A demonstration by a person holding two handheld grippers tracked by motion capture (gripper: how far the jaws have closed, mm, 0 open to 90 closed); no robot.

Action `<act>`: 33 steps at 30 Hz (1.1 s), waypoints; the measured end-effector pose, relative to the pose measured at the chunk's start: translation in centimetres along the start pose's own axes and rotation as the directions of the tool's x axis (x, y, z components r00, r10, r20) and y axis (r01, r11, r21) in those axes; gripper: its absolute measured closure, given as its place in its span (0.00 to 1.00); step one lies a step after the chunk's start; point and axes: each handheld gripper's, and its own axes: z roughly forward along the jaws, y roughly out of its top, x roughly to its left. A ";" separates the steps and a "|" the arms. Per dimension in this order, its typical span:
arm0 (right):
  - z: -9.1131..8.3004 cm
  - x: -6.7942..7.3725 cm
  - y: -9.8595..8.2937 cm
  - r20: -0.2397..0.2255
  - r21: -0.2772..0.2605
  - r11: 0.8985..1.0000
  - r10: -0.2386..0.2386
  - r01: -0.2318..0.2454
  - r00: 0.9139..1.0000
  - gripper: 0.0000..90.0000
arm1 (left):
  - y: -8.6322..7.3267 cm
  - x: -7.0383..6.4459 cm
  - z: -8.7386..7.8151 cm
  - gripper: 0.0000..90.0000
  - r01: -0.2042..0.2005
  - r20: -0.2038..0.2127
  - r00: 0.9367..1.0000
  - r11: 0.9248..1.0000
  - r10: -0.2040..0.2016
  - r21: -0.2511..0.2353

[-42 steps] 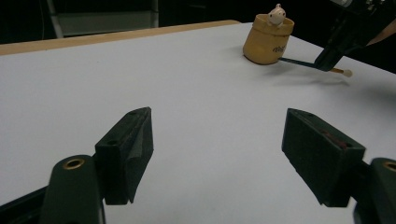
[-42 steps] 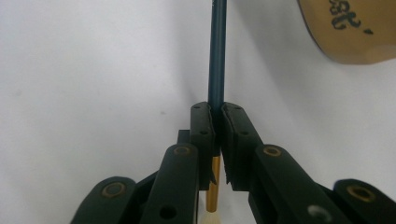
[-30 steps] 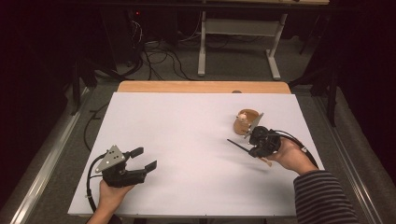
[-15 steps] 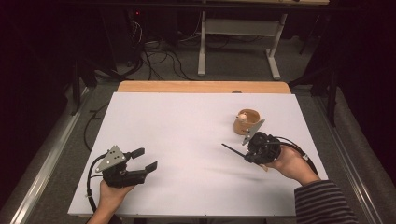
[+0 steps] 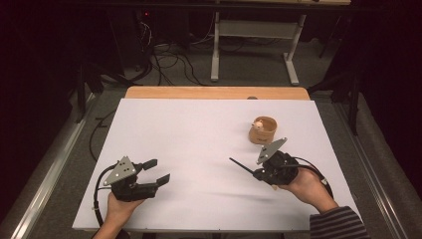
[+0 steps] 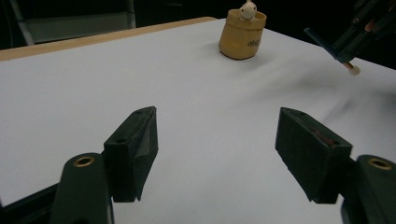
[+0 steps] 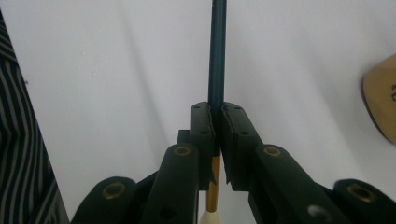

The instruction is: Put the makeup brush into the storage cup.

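My right gripper (image 5: 257, 174) is shut on a dark blue pencil (image 5: 240, 166) at the table's right, a short way in front of a tan cup (image 5: 263, 130) with a small pale figure in it. In the right gripper view the jaws (image 7: 217, 116) pinch the pencil (image 7: 217, 56) near its gold ferrule, and the shaft points straight ahead. My left gripper (image 5: 157, 170) rests open at the front left with nothing between its fingers (image 6: 133, 149). From there the cup (image 6: 242, 35) stands far ahead and the pencil (image 6: 322, 41) shows at upper right.
The white tabletop (image 5: 199, 129) has a wooden strip (image 5: 214, 92) along its far edge. A striped sleeve (image 7: 18, 140) lies close beside the right gripper. Cables and a desk frame (image 5: 251, 30) stand on the floor beyond the table.
The right gripper has drawn back from the cup toward the front edge, carrying the pencil. The left gripper has stayed put.
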 end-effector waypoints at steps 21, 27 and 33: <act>0.3 3.1 0.1 -0.061 -0.187 0.982 0.007 -0.019 0.998 0.95 | 0.7 -1.0 -0.3 0.37 -0.018 0.048 0.999 1.000 0.017 0.006; 0.5 3.4 -0.1 -0.082 -0.221 0.975 -0.001 -0.017 0.997 0.95 | 1.4 -1.6 -0.5 0.39 -0.055 0.065 0.996 0.998 0.055 0.004; 0.4 3.6 0.2 -0.100 -0.250 0.968 -0.011 -0.015 0.995 0.95 | 2.2 -2.1 0.0 0.39 -0.069 0.111 0.992 0.998 0.067 0.011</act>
